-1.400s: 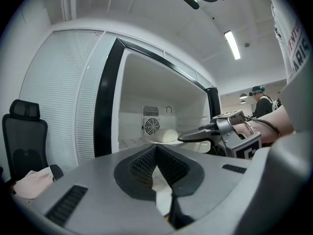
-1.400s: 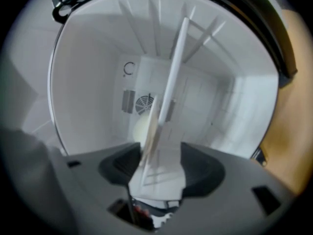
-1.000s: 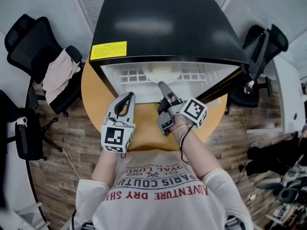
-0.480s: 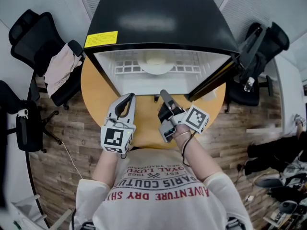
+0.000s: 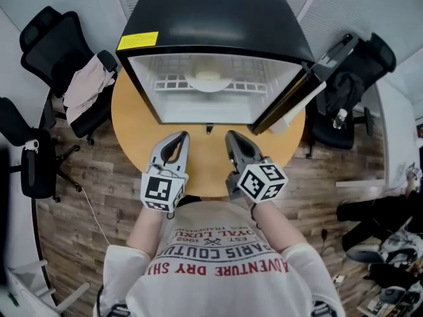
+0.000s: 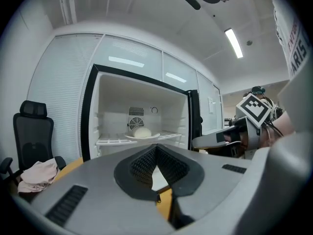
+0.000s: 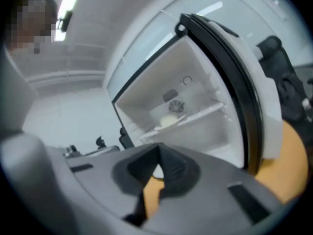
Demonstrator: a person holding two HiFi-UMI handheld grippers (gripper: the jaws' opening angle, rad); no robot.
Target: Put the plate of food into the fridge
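A white plate (image 5: 208, 82) with a pale mound of food sits on the wire shelf inside the open black fridge (image 5: 211, 18), seen also as the plate (image 6: 142, 135) in the left gripper view and the plate (image 7: 168, 122) in the right gripper view. My left gripper (image 5: 180, 137) hovers over the round wooden table (image 5: 135, 131) in front of the fridge, shut and empty. Beside it, my right gripper (image 5: 232, 137) is also shut with nothing between its jaws. Both point at the fridge opening and stand apart from the plate.
The fridge door (image 5: 296, 92) stands swung out to the right. A black office chair with a pinkish cloth (image 5: 86, 88) is left of the table, another black chair (image 5: 353, 71) is on the right. Wood floor surrounds the table.
My right gripper has drawn back from the fridge opening toward the person and its jaws have closed empty. The left gripper has barely moved.
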